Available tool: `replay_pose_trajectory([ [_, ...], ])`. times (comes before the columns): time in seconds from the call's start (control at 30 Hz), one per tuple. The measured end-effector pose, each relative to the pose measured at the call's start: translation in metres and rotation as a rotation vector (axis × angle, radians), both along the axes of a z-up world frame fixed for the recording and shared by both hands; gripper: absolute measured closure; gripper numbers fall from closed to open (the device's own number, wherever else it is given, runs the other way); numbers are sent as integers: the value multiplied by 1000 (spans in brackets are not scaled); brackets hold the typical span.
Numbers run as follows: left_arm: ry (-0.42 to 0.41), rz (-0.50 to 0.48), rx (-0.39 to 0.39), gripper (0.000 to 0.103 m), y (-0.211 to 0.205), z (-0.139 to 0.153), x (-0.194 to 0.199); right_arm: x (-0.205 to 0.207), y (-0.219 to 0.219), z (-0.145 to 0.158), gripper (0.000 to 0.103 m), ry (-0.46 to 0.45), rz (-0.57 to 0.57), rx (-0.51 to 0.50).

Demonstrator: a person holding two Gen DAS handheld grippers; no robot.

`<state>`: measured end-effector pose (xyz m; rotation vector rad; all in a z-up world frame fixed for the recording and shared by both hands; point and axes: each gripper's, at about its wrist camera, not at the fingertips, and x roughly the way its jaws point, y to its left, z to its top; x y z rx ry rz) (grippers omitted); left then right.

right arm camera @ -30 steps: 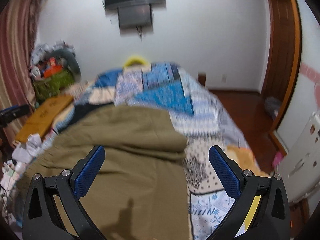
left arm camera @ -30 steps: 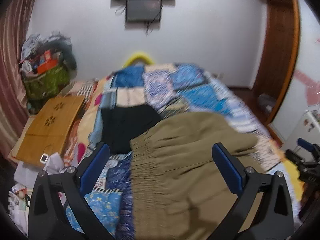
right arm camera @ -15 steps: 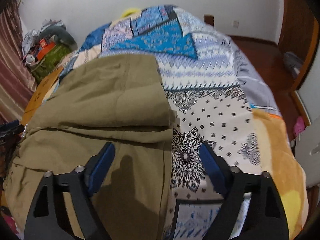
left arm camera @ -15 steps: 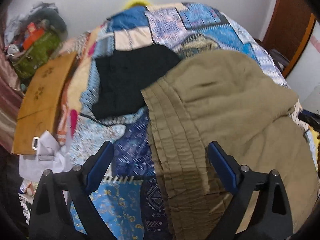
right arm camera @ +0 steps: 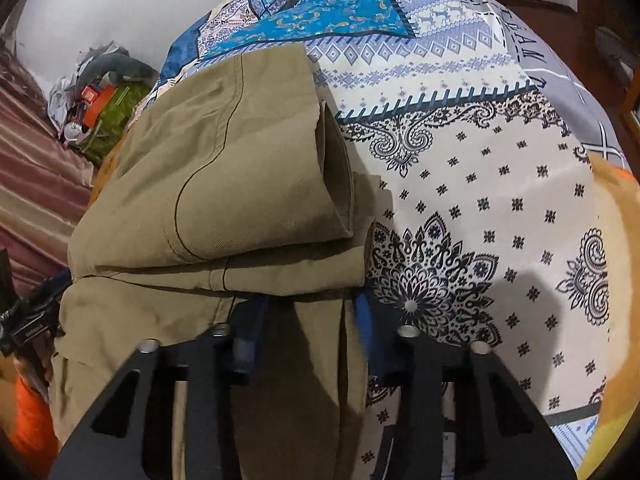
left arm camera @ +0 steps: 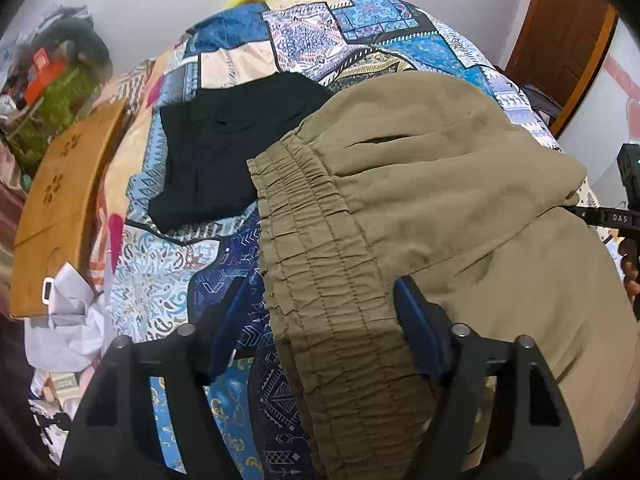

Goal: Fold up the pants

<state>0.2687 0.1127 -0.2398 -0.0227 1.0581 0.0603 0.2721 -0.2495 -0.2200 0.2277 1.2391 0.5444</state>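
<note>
Olive-khaki pants (left arm camera: 420, 208) lie partly folded on a patchwork bedspread (left arm camera: 160, 264). In the left wrist view the elastic waistband (left arm camera: 320, 280) runs down the middle, and my left gripper (left arm camera: 320, 316) straddles it with jaws open, blue pads on either side. In the right wrist view the folded leg ends (right arm camera: 240, 168) lie stacked on the pants (right arm camera: 280, 380). My right gripper (right arm camera: 308, 320) is low over the pants' right edge below that fold, jaws partly closed with cloth between the blue pads; a grip is not clear.
A black garment (left arm camera: 228, 148) lies on the bed left of the pants. A wooden board (left arm camera: 60, 200), white papers (left arm camera: 68, 320) and a cluttered green basket (left arm camera: 52, 92) are at the bed's left. A wooden door (left arm camera: 560, 28) is far right.
Both grippers tilted down and dropped close to the pants. The right jaws narrowed a lot around the pants' edge; the left jaws narrowed a little over the waistband.
</note>
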Motion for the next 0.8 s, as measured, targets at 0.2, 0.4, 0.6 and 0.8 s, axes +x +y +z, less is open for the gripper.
replay_pose_trajectory([
  [0.2,-23,4,81,33,-4,3,-5,-16,15,7,96,-88,29,-124],
  [0.4,-27,-1,134,31,-7,3,-6,-25,6,9,97,-92,22,-145],
  [0.6,29,4,43,28,4,5,0,-28,18,19,91,-147,32,-227],
  [0.8,-20,-4,77,24,1,28,-4,-32,9,46,86,-177,17,-176],
])
